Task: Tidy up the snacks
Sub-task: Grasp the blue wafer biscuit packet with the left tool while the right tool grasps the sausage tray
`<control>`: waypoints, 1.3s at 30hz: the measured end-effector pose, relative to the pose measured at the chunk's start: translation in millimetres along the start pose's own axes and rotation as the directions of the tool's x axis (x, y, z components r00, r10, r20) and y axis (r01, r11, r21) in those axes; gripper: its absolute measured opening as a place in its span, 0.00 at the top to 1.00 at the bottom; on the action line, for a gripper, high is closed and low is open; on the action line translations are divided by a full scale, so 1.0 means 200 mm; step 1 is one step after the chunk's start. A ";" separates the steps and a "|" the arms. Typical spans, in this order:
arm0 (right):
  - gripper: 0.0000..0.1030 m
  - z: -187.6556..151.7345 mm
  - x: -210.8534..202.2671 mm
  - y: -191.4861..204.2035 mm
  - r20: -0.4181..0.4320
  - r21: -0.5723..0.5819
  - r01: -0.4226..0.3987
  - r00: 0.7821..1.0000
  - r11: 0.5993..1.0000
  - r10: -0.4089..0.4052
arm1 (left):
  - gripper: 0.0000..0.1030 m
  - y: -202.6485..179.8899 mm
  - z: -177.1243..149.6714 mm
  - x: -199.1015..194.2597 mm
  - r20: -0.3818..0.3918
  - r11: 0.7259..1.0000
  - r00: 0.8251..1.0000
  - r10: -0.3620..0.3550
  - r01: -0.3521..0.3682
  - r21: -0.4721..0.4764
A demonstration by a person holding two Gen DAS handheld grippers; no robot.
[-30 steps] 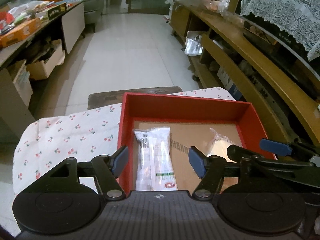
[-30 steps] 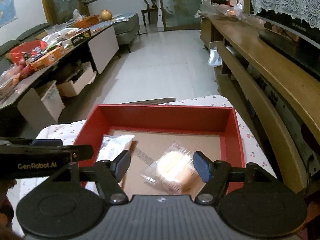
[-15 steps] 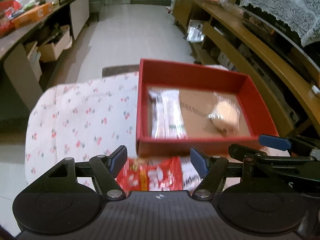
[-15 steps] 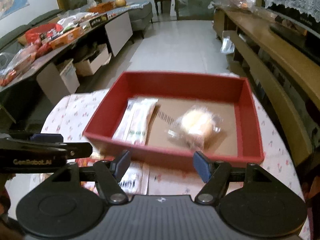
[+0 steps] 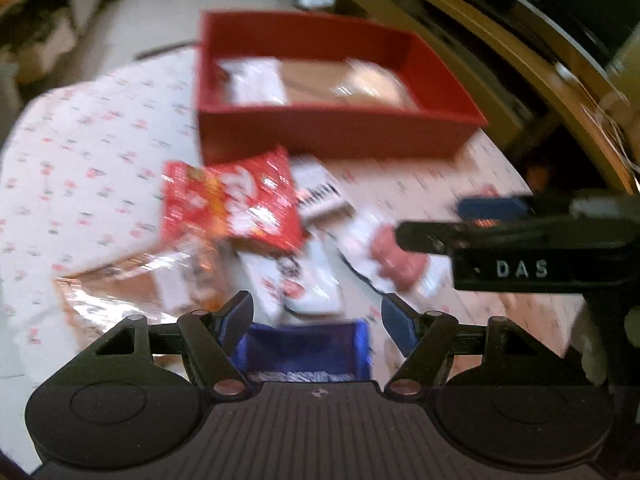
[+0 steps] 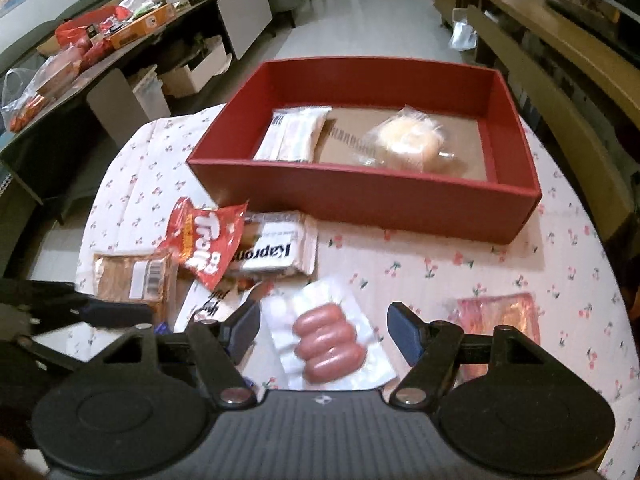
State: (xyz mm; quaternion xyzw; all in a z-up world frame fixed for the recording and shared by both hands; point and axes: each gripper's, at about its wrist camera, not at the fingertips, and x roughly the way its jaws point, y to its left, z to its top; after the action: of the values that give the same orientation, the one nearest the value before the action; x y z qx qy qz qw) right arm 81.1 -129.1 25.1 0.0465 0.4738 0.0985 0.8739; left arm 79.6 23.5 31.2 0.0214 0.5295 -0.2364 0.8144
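Though blurred — blue packet, half hidden beneath left tool

Both wrist views downward; shared red box

Our right gripper above a snack-strewn table.
Our jaws are opening over a sausage pack; beyond sits a red box holding a wrapped bun.

Pale tiled floor; cluttered dark counter left; long wooden shelving right.
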 end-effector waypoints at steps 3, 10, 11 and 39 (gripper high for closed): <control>0.13 -0.02 -0.01 0.01 -0.004 0.003 -0.014 1.000 1.000 0.014 | 0.25 -0.03 -0.01 0.06 -0.048 0.998 0.998 -0.046 0.047 0.041; 0.13 -0.01 0.02 -0.02 -0.026 0.016 -0.004 1.000 1.000 0.004 | 0.23 -0.06 -0.02 0.18 -0.115 0.992 0.992 -0.051 0.064 0.107; 0.13 -0.01 0.02 -0.03 -0.026 0.020 -0.005 1.000 1.000 0.005 | 0.23 -0.05 -0.03 0.18 -0.128 0.993 0.990 -0.051 0.064 0.101; 0.10 -0.01 0.08 -0.03 -0.085 -0.046 -0.009 0.996 0.999 0.005 | 0.29 -0.26 -0.35 0.11 -0.123 0.934 0.982 0.146 -0.096 0.344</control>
State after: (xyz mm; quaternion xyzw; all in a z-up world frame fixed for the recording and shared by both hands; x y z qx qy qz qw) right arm 87.5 -131.8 10.2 0.0237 0.5081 0.1144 0.8533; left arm 6.0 -10.9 -7.7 0.2101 0.5374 -0.2705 0.7706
